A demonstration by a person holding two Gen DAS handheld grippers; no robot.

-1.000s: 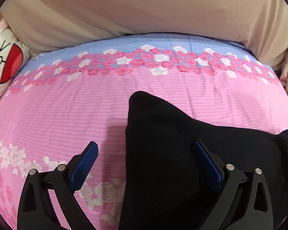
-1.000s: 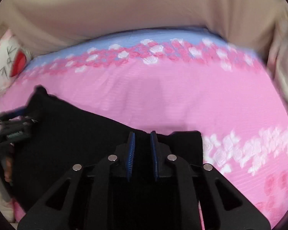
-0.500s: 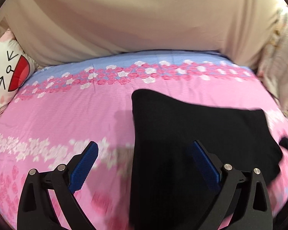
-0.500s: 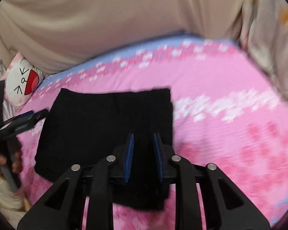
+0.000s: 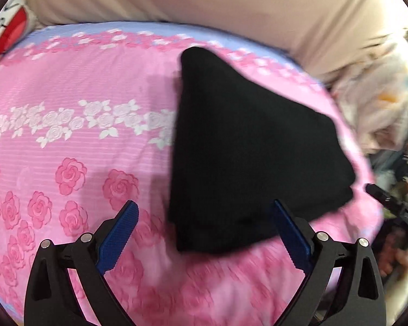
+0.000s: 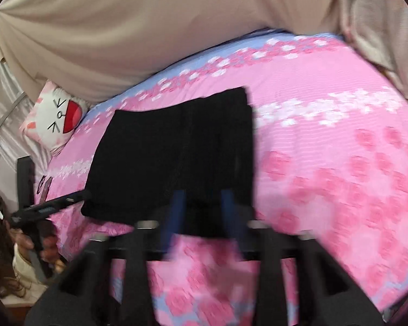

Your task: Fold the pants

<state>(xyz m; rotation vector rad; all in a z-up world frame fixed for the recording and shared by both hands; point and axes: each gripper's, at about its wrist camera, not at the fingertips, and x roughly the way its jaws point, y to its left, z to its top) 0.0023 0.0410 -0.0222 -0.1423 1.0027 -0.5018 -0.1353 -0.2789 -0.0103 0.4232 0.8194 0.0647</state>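
The folded black fabric pants (image 5: 253, 146) lie flat on the pink rose-print bed sheet (image 5: 68, 135). The left tool (image 5: 204, 233) gapes wide, empty; the right tool (image 6: 202, 212) is opening, gripping nothing.

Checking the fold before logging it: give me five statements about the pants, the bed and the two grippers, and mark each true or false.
1. The black pants lie folded on the pink flowered bedspread. True.
2. The left gripper is clamped shut on the pants. False: its jaws stand wide open, holding nothing.
3. The right gripper is opening, its blue pads apart at the near edge of the pants. True.
4. The pants are white. False: they are black.
5. A pillow with a cartoon face sits at the far left corner of the bed in the right wrist view. True.
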